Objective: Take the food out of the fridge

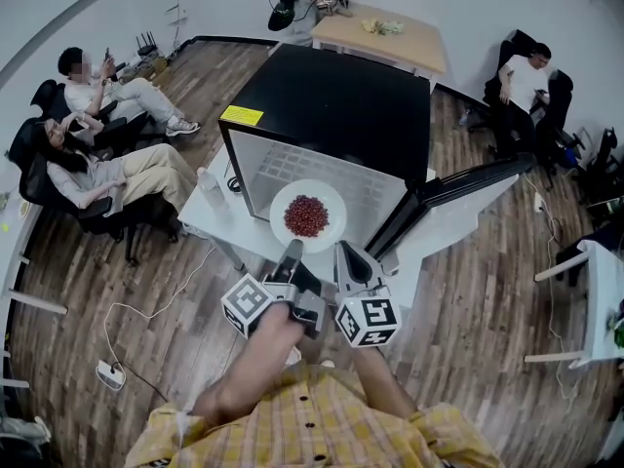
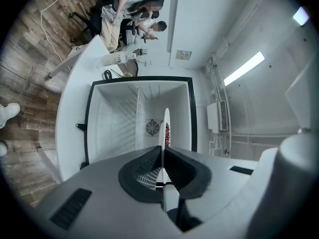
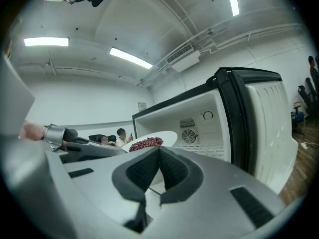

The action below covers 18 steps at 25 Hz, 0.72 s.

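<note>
A white plate [image 1: 331, 195] heaped with red food [image 1: 306, 215] hangs level just in front of the open black fridge [image 1: 331, 105]. My left gripper [image 1: 292, 250] is shut on the plate's near rim. In the left gripper view the plate [image 2: 166, 121] runs edge-on out of the jaws [image 2: 162, 151], with the food [image 2: 168, 133] on its right face and the bare white fridge interior [image 2: 119, 118] behind. My right gripper [image 1: 349, 253] sits just right of the left one, shut and holding nothing. The right gripper view [image 3: 159, 151] shows the plate [image 3: 167, 136] and food [image 3: 145, 143] to its left.
The fridge door [image 1: 458, 188] stands swung open to the right. The fridge rests on a white table [image 1: 229, 237] with a water bottle [image 1: 212, 190] at its left. People sit at the left [image 1: 107, 164] and far right [image 1: 522, 81]. A wooden table [image 1: 385, 37] stands behind.
</note>
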Tool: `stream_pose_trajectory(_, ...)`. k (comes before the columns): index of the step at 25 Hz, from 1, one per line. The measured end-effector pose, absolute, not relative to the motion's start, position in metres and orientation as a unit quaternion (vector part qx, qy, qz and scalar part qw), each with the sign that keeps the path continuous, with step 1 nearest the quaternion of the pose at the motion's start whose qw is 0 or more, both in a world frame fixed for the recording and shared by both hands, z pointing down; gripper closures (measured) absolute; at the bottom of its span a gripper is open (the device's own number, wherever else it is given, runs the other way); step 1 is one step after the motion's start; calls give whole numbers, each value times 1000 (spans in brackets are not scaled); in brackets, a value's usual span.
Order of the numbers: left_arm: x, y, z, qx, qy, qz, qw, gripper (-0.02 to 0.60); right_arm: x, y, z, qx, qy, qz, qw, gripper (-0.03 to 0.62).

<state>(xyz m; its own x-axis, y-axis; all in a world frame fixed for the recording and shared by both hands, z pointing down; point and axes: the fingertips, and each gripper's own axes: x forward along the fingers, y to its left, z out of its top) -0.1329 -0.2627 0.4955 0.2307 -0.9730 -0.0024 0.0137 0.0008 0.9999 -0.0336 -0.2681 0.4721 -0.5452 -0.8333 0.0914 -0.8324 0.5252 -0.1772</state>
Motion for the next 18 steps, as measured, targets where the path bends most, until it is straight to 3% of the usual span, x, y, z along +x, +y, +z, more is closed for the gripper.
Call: stream_pose_trajectory(18, -136, -241, 493, 544, -446, -457, 544, 561, -34, -252, 477, -459, 882, -103, -3, 591)
